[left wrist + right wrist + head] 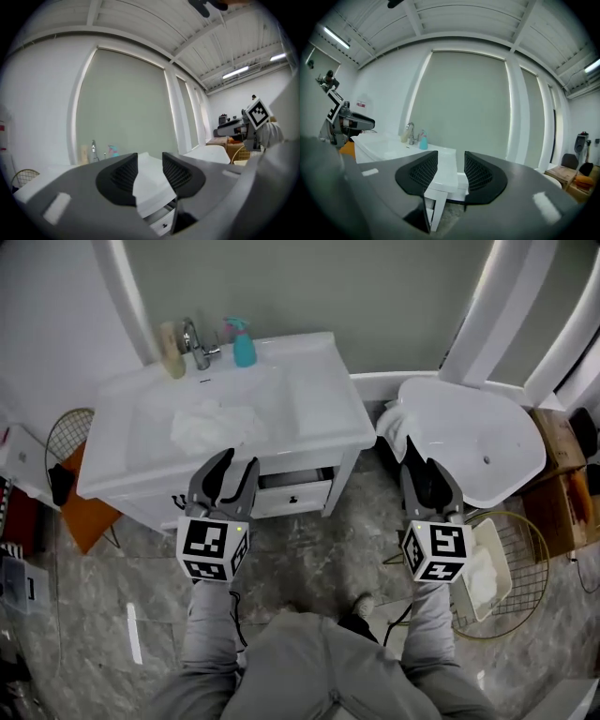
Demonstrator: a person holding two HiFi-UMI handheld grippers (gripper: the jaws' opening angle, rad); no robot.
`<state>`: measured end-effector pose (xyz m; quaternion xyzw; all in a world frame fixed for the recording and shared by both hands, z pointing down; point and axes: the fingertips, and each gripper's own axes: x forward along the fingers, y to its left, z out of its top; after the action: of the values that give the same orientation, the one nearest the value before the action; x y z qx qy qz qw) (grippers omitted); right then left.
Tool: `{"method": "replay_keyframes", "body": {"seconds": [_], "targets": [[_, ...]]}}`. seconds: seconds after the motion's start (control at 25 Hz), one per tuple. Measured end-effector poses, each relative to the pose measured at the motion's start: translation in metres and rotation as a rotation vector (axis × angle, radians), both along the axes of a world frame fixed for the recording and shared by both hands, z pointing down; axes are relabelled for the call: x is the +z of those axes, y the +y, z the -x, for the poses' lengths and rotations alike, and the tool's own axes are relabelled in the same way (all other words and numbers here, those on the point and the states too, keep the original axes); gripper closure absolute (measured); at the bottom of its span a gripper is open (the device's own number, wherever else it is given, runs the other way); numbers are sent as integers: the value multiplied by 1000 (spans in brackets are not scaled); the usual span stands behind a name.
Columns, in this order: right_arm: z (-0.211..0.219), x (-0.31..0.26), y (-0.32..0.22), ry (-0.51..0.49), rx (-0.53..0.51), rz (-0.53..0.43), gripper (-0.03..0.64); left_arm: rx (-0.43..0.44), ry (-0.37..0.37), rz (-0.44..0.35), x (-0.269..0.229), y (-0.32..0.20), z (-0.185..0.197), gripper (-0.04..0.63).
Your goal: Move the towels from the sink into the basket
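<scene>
My left hand-held gripper hangs before the sink, jaws narrowly apart with nothing between them. My right hand-held gripper is the same, empty. A white towel lies crumpled in the sink at 11 o'clock. The wire basket sits at 4 o'clock.

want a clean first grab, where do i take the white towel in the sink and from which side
Likely a raised fold near the middle of the towel, coming down from above: it lies crumpled in the sink, whose walls block a level approach. The left gripper is nearest.
</scene>
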<state>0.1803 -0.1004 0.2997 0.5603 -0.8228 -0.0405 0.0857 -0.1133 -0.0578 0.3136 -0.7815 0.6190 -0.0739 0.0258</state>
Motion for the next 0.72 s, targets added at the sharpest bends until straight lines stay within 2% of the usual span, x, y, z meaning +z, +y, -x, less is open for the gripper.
{"method": "replay_keyframes", "body": {"seconds": [0.2,0.48,0.72], "targets": [[90,-3,0,6,-138,-6,459,-114,8,-20,-3,32,75,423],[200,8,-14,29,-325,18,459,-300,19,-3,8,68,169,423],[287,42,-50,73,-460,100,455,-404,8,44,28,58,235,423]]}}
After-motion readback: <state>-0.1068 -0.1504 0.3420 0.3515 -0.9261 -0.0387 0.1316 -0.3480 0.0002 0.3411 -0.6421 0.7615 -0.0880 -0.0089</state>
